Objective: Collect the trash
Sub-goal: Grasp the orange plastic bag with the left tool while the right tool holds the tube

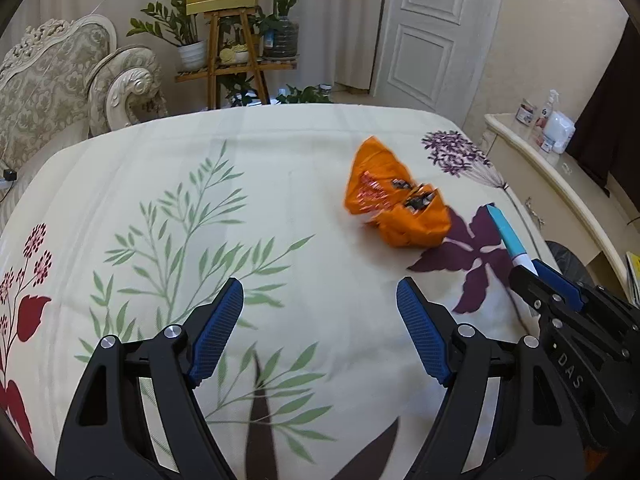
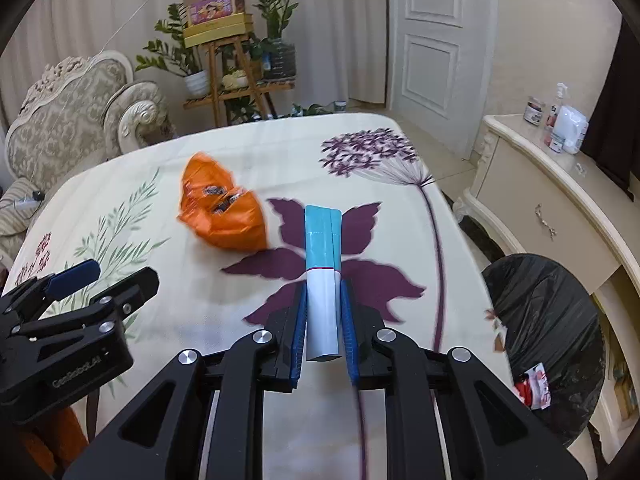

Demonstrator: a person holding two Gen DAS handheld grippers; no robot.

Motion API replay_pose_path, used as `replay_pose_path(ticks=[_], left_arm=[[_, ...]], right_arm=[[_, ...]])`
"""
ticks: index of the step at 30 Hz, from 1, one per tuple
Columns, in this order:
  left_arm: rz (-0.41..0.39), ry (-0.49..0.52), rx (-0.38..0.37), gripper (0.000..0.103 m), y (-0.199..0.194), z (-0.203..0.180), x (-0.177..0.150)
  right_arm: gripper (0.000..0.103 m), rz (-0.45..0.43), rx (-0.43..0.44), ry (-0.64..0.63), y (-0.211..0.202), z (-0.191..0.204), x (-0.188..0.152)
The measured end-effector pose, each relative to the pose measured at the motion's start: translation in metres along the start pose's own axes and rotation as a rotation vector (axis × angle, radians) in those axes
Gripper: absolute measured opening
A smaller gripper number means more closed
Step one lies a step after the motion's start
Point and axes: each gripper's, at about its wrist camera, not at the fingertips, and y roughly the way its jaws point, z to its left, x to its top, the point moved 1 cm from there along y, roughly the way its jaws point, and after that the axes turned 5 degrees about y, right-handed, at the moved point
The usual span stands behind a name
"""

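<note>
A flat blue-and-white packet (image 2: pixel 323 280) is clamped between the blue pads of my right gripper (image 2: pixel 323 292), which is shut on it above the bed; the same packet (image 1: pixel 510 236) shows at the right of the left wrist view. A crumpled orange snack bag (image 1: pixel 396 200) lies on the floral bedspread (image 1: pixel 240 200), ahead and to the right of my left gripper (image 1: pixel 320 292). That gripper is open and holds nothing. From the right wrist view the orange bag (image 2: pixel 224 212) sits to the left of the held packet.
A bin lined with a black bag (image 2: pixel 548 328) stands on the floor right of the bed, a red-and-white wrapper (image 2: pixel 534 388) at its rim. A cream dresser (image 2: pixel 560 208) with bottles lies beyond it. An armchair (image 1: pixel 60 76), plant stand (image 1: pixel 236 60) and white door (image 1: pixel 432 28) stand behind.
</note>
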Motion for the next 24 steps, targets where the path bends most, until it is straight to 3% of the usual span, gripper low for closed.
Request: replay_pose_path(ticks=[16,22,24], left_arm=[[-0.037,0.041,-0.028,0.078,0.017,-0.043,0.053],[-0.016,0.060,0.015,0.079,0.041,-0.054,0.065],[0.019,0.060,0.034,0.084,0.053,-0.055,0.064]], right_arm=[[0.018,-0.042,-0.002,0.057,0.011,-0.035,0.027],[0.018,-0.043,0.005,0.082,0.016,-0.046,0.031],[0.018,-0.042,0.006,0.087,0.017,-0.048,0.031]])
